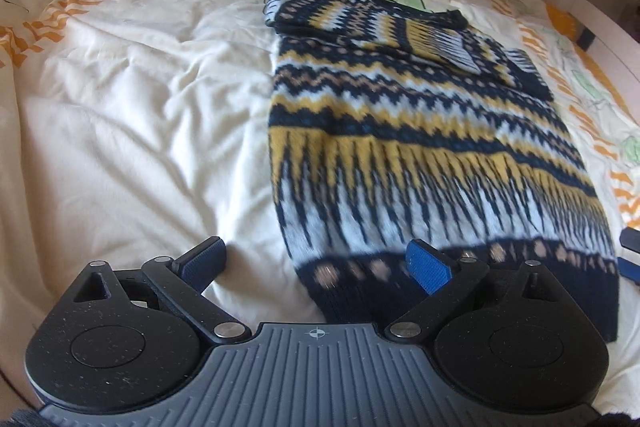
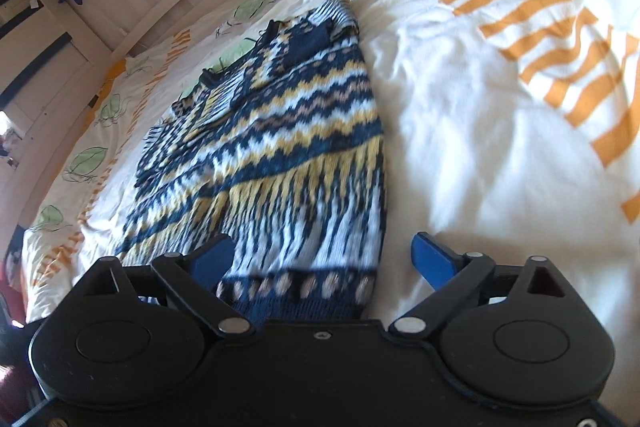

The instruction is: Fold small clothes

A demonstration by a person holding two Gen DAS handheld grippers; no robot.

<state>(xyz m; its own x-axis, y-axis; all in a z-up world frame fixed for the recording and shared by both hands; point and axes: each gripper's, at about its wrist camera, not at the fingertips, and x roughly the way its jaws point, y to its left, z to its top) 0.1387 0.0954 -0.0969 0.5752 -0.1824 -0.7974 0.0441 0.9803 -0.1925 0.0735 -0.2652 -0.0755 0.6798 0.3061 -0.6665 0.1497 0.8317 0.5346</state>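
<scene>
A patterned knit sweater point(image 1: 400, 131) in navy, yellow and white lies flat on the bed's cream duvet point(image 1: 120, 131), filling the centre right of the left wrist view, sleeves folded across its upper part. The left tongs point(image 1: 316, 267) stand spread over its dark hem (nothing pinched). The right tongs point(image 2: 324, 263) are spread too, above the same hem, empty.

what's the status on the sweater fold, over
Left gripper open, right gripper open, both empty. Sweater flat on bedspread, sleeves folded in. Nothing in the way.
</scene>
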